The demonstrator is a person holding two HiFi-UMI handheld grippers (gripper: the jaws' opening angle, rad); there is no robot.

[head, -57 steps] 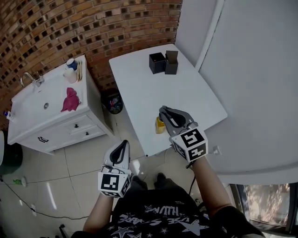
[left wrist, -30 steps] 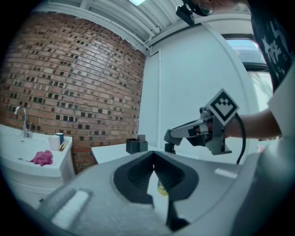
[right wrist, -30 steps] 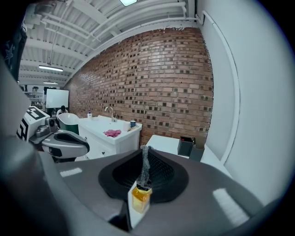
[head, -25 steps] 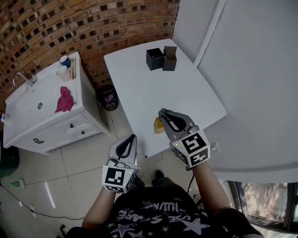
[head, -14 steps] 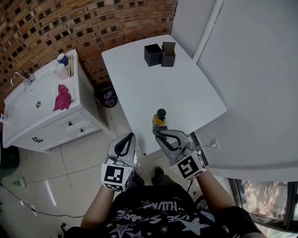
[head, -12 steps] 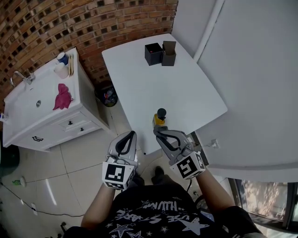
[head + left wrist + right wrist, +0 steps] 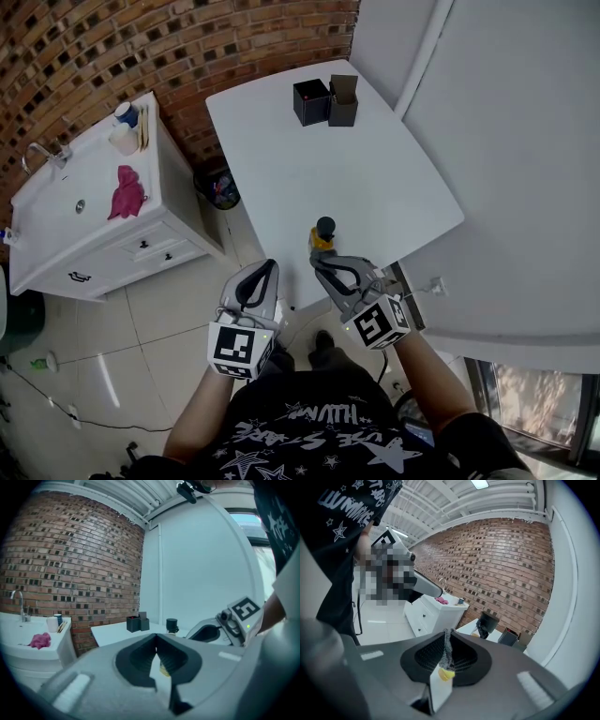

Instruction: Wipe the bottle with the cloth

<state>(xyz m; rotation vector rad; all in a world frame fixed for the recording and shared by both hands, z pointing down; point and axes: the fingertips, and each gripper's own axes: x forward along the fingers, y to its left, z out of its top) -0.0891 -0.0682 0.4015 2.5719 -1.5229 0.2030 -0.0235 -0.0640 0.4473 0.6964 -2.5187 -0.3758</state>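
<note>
A small bottle with a yellow body and black cap stands upright near the front edge of the white table. My right gripper is shut and empty, its tips just short of the bottle, apart from it. Left of it, over the floor off the table's edge, my left gripper is also shut with nothing in it. The pink cloth lies on the sink counter far to the left. In the left gripper view the bottle shows past the shut jaws, with the cloth at the left.
Two black boxes stand at the table's far end. A white sink cabinet with a tap and cups stands at the left by the brick wall. A bin sits between cabinet and table.
My right gripper has drawn back from the bottle toward the person, so the bottle's cap now shows. The left gripper has shifted slightly forward.
</note>
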